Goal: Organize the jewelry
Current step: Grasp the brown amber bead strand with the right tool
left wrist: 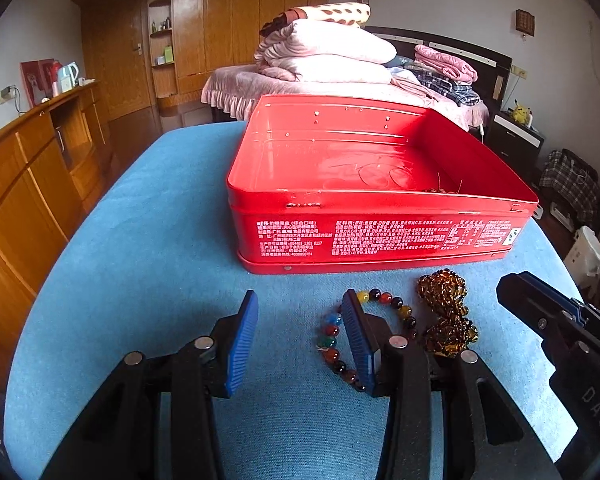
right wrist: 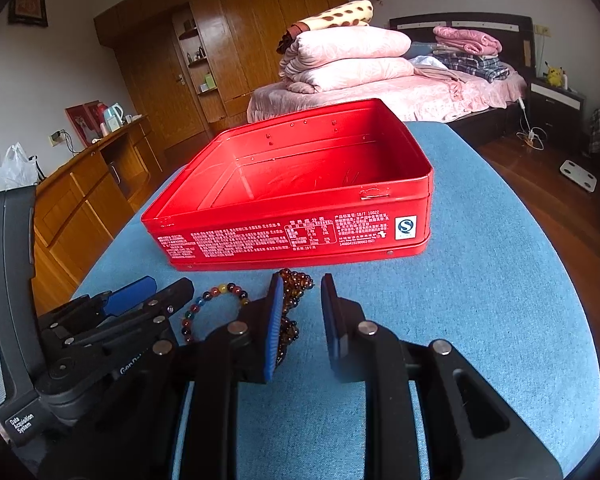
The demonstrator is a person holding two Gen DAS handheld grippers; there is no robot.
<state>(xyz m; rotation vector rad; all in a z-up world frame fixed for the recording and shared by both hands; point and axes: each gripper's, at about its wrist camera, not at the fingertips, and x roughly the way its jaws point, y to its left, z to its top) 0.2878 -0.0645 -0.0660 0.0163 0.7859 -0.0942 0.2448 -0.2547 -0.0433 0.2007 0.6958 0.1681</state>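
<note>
Red tin (left wrist: 380, 236), beads (left wrist: 440, 191) in near corner

The open red metal tin (left wrist: 380, 236) walls off the far side; blue cloth tabletop (left wrist: 140, 280) lies bare left (two bead bracelets lie just before the tin).

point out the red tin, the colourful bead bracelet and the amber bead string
red tin (left wrist: 380, 236): left wrist view, printed front wall
colourful bead bracelet (left wrist: 396, 303): left wrist view, a dark bead at its top
amber bead string (left wrist: 444, 294): left wrist view, upper clump
</note>
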